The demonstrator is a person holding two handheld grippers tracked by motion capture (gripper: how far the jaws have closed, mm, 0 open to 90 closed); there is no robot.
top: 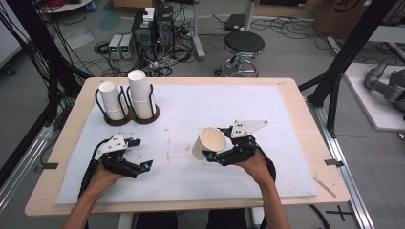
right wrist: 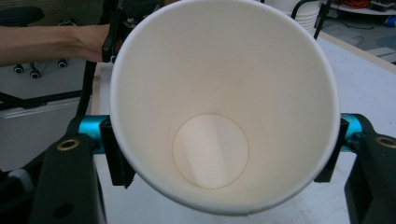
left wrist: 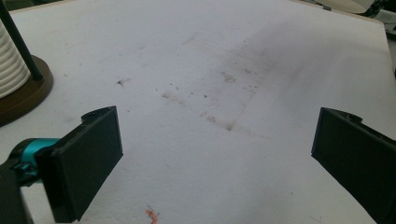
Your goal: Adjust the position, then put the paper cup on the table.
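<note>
Right gripper (top: 216, 143) clamped a white paper cup (top: 208, 142) by its sides, tilted above the mat near the right hand. Left gripper (top: 137, 153) hung open, empty. Best handled gently, kept uncrushed, mouth aligned before stacking on the cup holder (top: 132, 117).

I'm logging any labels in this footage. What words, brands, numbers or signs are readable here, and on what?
None can be read.
paper cup held in the right gripper: plain white inside and out, no print.
cup stacks in the holder: plain white.
cardboard box on the floor, high view: a dark mark, too cut off and blurred to read.
floor: a black cross mark, a sign and not a text.
</note>
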